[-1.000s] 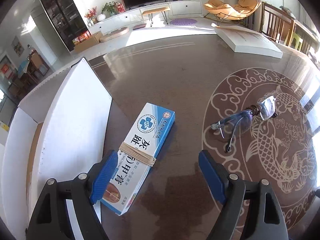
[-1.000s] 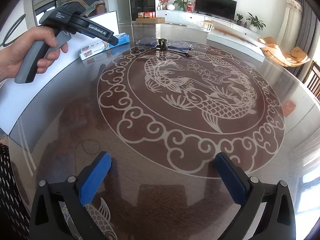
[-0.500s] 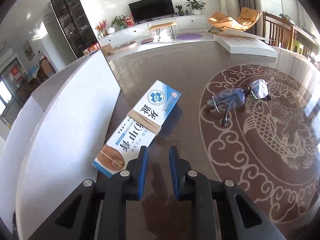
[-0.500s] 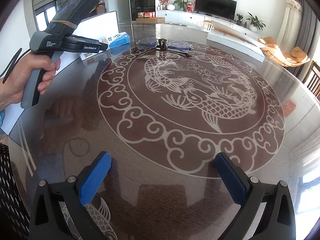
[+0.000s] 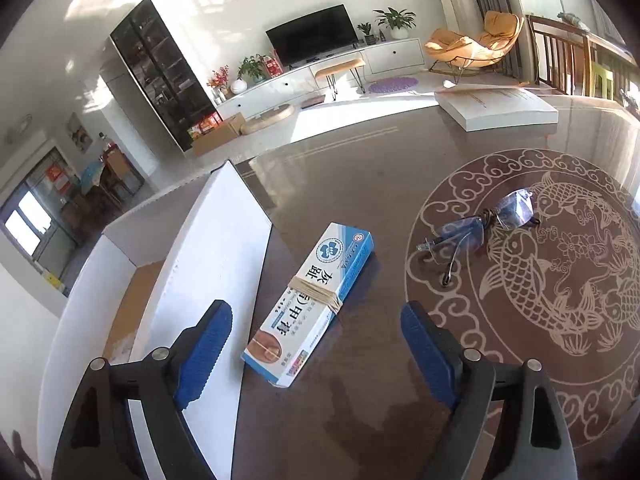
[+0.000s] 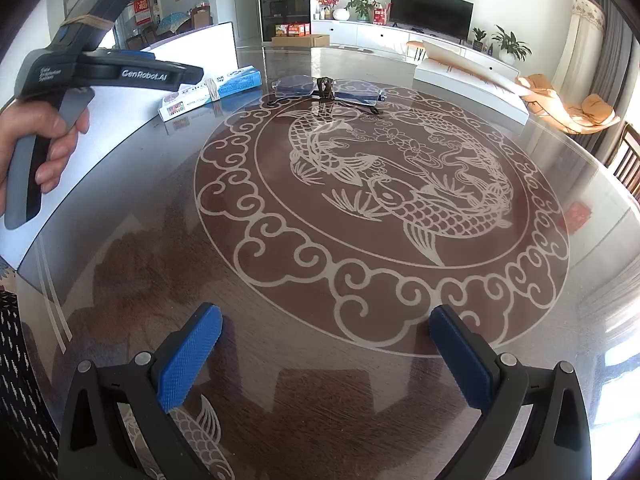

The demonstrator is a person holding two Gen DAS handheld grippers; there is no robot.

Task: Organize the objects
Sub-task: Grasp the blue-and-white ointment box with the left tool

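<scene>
A long blue and white medicine box (image 5: pixel 316 300) with rubber bands around it lies on the dark glass table (image 5: pixel 360 168), next to a white flap. My left gripper (image 5: pixel 315 312) hovers just behind the box's near end; its jaws are opening wide and the pads do not touch the box. A pair of rimless glasses (image 5: pixel 480 226) rests to the right on the fish pattern. In the right wrist view, the box (image 6: pixel 216 88) and glasses (image 6: pixel 326 88) lie far ahead, and my right gripper (image 6: pixel 326 320) stands open over bare table with nothing in it.
An open white carton (image 5: pixel 216 260) with a cardboard floor stands at the table's left edge. A flat white box (image 5: pixel 496 108) lies at the far side. A hand (image 6: pixel 52 136) holds the left tool (image 6: pixel 140 74). Wooden chairs stand at the right.
The left gripper shut empty beside the box half a second ago and has reopened wide, drawing back and up a little. The right gripper, box and glasses have not moved.
</scene>
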